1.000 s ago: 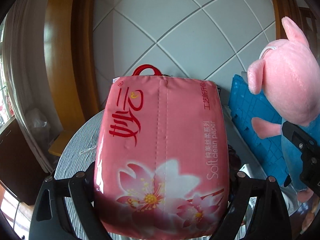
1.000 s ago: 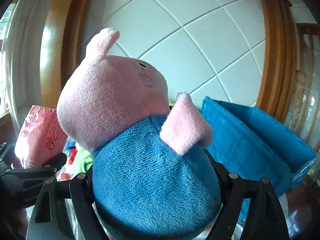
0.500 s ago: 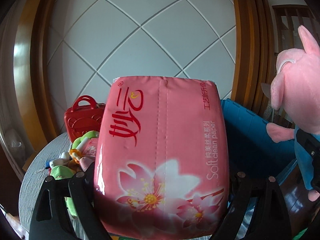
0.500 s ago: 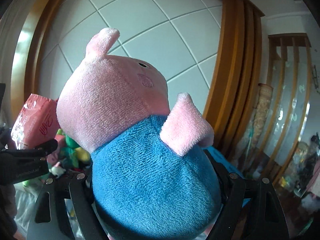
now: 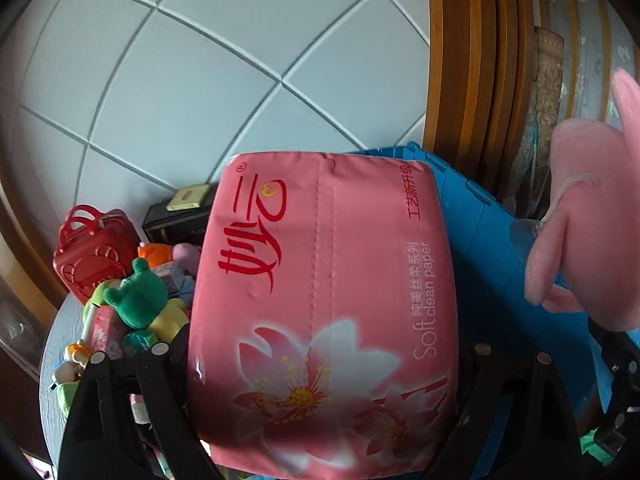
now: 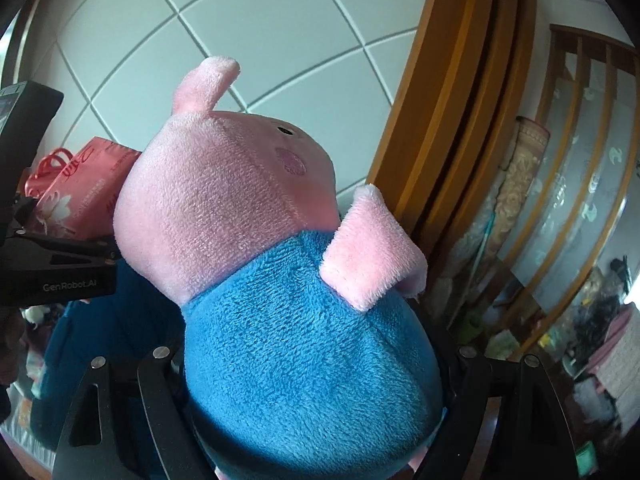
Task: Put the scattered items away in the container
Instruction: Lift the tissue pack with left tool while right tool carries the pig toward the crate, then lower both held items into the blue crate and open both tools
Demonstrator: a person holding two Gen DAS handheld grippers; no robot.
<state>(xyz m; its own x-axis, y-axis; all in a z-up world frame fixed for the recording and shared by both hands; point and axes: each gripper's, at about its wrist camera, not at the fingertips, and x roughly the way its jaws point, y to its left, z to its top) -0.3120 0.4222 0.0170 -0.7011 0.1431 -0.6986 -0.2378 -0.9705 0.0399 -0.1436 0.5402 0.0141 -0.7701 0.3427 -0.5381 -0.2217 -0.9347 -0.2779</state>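
Carrying both loads toward the bin (image 5: 492, 264), I judge this the transport step, with release next. That blue bin sits at three o'clock of the tissue pack (image 5: 324, 320) in my left view, its wall partly hidden behind the pack. My left gripper (image 5: 320, 392) has its jaws clamped on the pack's sides, holding it upright above the counter (image 5: 50, 344). My right gripper (image 6: 312, 392) has its jaws squeezed on the blue belly of the pig (image 6: 280, 260), head at twelve o'clock; in the right view the bin shows only as dark blue at eight o'clock. Toys remain at nine o'clock of the pack: a red basket (image 5: 94, 254) and a green frog (image 5: 138, 294). Next I would bring each load over the bin's opening, then part the jaws.
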